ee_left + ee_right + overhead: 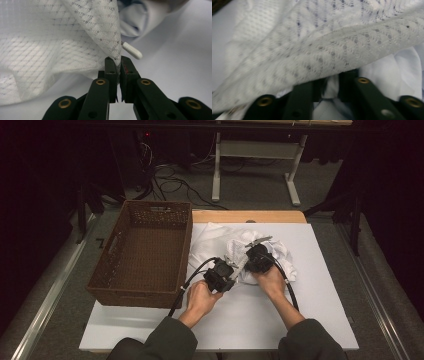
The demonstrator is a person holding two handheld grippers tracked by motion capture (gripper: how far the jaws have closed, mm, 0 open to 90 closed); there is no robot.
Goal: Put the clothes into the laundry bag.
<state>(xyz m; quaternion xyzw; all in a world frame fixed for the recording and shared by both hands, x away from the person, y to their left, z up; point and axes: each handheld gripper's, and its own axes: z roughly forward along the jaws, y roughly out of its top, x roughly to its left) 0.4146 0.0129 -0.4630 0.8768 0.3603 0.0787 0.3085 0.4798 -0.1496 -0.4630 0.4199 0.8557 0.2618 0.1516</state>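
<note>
A white mesh garment (pixel 281 254) lies crumpled on the white table top (pixel 310 310), right of centre. My left gripper (pixel 236 268) reaches into its near-left edge. In the left gripper view the left gripper (pixel 118 60) is shut on a fold of the garment's mesh (pixel 75 37), with a small white cord tip (pixel 132 50) just beyond the jaws. My right gripper (pixel 251 249) sits on top of the heap. In the right gripper view the right gripper (pixel 329 83) has a strip of white cloth (pixel 330 87) pinched between its jaws, and the mesh (pixel 324 50) drapes over their tips.
A dark wicker basket (pixel 107 251) stands on the table's left side, close to the left hand. A strip of wooden table edge (pixel 250 216) borders the far side. Beyond it are floor cables (pixel 170 180) and a white desk frame (pixel 255 150).
</note>
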